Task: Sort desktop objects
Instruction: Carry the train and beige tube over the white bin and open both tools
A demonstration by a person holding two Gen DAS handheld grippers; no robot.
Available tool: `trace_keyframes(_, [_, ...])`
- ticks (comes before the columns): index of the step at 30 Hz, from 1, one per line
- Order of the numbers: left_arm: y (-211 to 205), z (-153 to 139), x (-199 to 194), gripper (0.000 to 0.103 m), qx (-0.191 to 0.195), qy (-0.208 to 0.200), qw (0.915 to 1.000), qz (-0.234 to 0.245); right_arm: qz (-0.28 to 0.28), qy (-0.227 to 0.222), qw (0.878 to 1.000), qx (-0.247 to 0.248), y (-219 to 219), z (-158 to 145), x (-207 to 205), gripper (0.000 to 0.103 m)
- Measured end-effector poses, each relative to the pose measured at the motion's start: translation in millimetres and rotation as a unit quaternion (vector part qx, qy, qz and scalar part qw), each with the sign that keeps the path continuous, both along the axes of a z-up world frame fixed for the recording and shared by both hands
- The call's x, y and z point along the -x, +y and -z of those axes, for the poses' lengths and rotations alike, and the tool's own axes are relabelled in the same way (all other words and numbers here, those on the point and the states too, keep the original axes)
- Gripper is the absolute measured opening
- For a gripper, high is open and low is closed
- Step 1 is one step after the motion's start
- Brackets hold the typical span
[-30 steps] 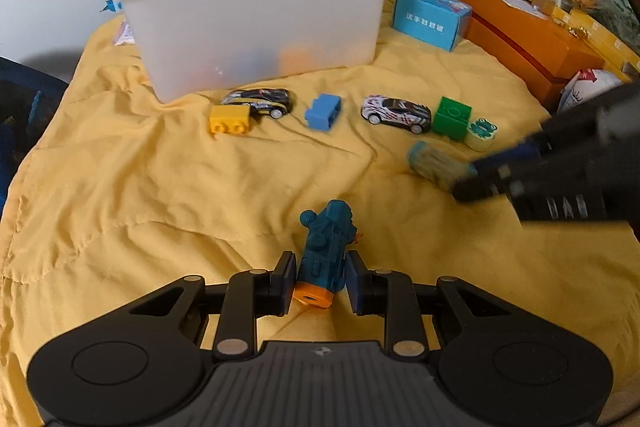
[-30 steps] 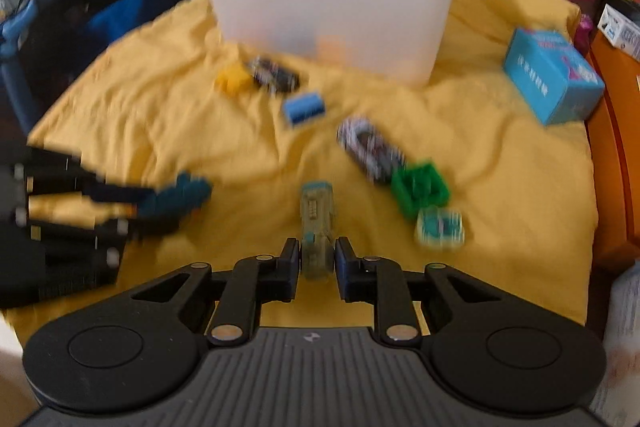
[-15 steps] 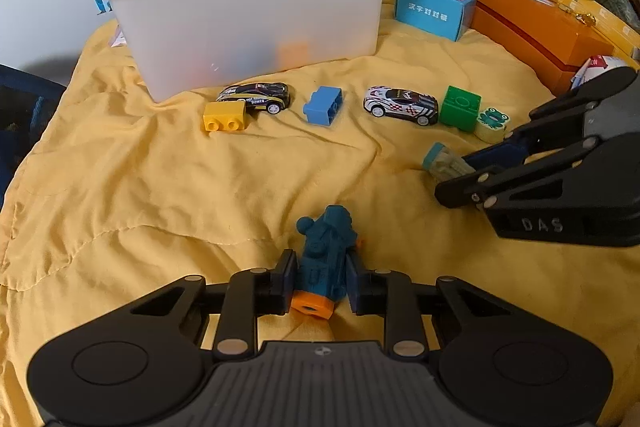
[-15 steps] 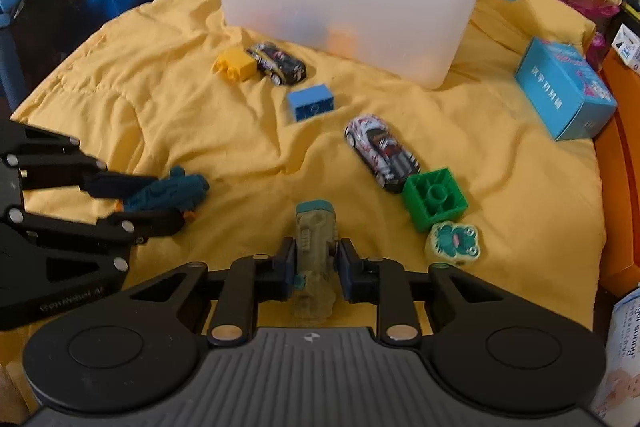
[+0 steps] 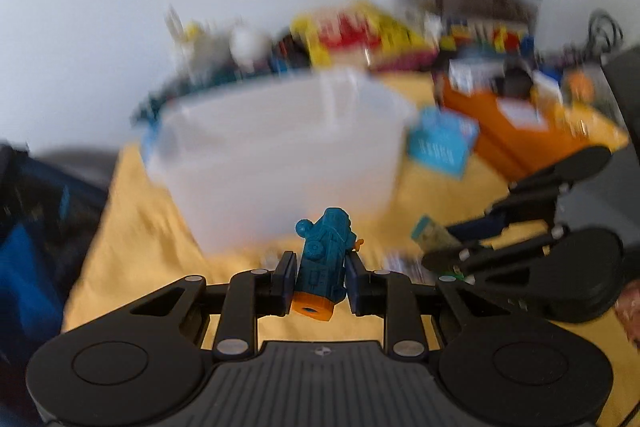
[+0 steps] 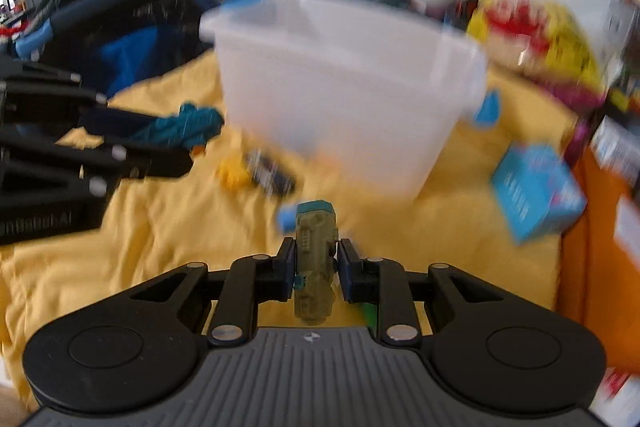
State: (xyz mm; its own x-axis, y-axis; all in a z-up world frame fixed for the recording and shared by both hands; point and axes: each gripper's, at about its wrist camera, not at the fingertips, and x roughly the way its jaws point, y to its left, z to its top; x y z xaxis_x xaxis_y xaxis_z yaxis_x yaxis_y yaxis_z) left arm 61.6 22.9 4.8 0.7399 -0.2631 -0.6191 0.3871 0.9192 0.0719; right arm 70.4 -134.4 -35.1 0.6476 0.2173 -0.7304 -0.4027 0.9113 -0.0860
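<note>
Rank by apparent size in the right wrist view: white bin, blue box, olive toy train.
1. white bin
2. blue box
3. olive toy train, though closeness to the camera enlarges it.

Ahead of both sets of jaws stands the white bin (image 6: 344, 87) — its near wall blocks straight passage. Blue box (image 6: 536, 195) right of the right jaws; open yellow cloth (image 6: 132, 227) below left.

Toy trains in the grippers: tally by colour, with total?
Teal toy train, in left gripper: 1
Olive toy train, in right gripper: 1
Total: 2
</note>
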Motion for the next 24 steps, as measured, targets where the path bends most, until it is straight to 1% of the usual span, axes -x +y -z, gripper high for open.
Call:
trace_keyframes(3, [4.7,-32.7,-24.2,0.029,0.002,-0.042,0.9991,-0.01,-0.004,-0.044,0.999,0.005,4.0,-27.4,-14.4,0.025])
trace_keyframes(6, [6.6,-58.2,-46.0,0.029,-0.003,-0.076,0.997,-0.018,-0.004,-0.08,0.997,0.005,8.4,-51.4,-33.1,0.025])
trace_keyframes(8, [5.5,-69.5,-60.4,0.029,-0.01,-0.094,0.9953,-0.021,0.0,-0.096,0.995,0.002,11.4,-64.4,-47.9,0.025])
trace_keyframes(10, [6.0,-77.5,-78.1,0.029,-0.012,-0.103,0.9941,-0.03,0.006,-0.105,0.994,-0.004,13.2,-74.6,-65.8,0.025])
trace_keyframes(14, [8.2,-81.3,-116.0,0.029,0.0,-0.094,0.9944,-0.048,0.033,-0.103,0.994,-0.033,11.0,-87.3,-100.7,0.025])
trace_keyframes(15, [7.2,-79.5,-125.4,0.029,0.0,-0.086,0.995,-0.051,0.037,-0.102,0.993,-0.039,11.4,-89.0,-108.4,0.025])
trace_keyframes(16, [7.4,-76.1,-132.7,0.029,0.0,-0.078,0.9956,-0.052,0.04,-0.099,0.994,-0.036,12.2,-88.6,-117.1,0.025])
trace_keyframes(19, [3.1,-59.8,-152.6,0.029,-0.009,-0.049,0.9974,-0.052,0.046,-0.074,0.996,-0.017,18.6,-75.2,-140.9,0.025])
trace_keyframes(21, [2.0,-45.7,-162.6,0.029,-0.016,-0.028,0.998,-0.054,0.049,-0.053,0.997,-0.001,21.6,-60.7,-149.0,0.025])
trace_keyframes(24, [5.4,-29.7,-167.0,0.029,-0.017,-0.007,0.9983,-0.056,0.055,-0.025,0.998,0.001,21.2,-44.1,-157.3,0.025])
